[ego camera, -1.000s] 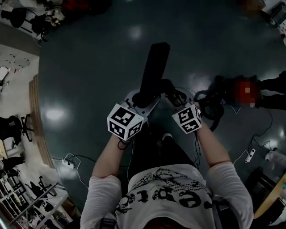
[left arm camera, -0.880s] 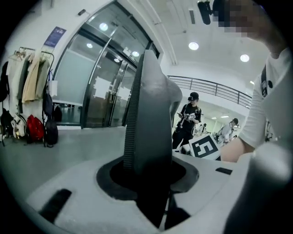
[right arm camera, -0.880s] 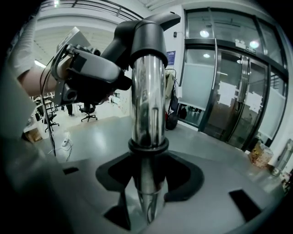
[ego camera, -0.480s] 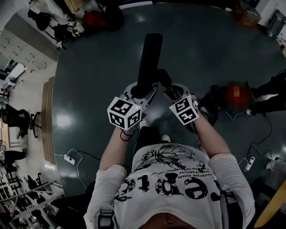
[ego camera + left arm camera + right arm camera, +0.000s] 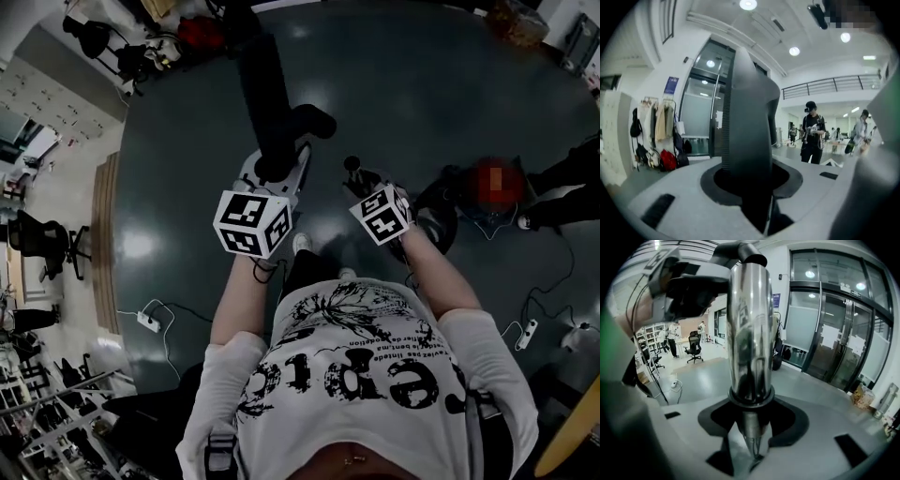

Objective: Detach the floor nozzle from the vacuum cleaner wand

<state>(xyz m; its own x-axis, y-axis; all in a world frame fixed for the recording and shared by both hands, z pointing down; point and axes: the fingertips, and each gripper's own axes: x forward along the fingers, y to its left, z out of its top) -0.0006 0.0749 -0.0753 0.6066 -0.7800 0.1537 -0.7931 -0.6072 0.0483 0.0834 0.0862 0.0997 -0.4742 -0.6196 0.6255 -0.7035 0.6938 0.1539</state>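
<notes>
Head view: floor nozzle (image 5: pixel 265 103) and wand (image 5: pixel 355 167) held up over the dark floor (image 5: pixel 422 84), 1 in each claw.
Largest is the black nozzle, clamped in the left claw (image 5: pixel 274 169) and reaching away from the person; its bent neck ends near the wand's tip, with floor showing between them. Only the right gripper view shows the wand as a chrome tube, the right claw (image 5: pixel 373 187) gripping it below a collar. Left gripper view alone shows the nozzle's dark body pinched between its jaws.
</notes>
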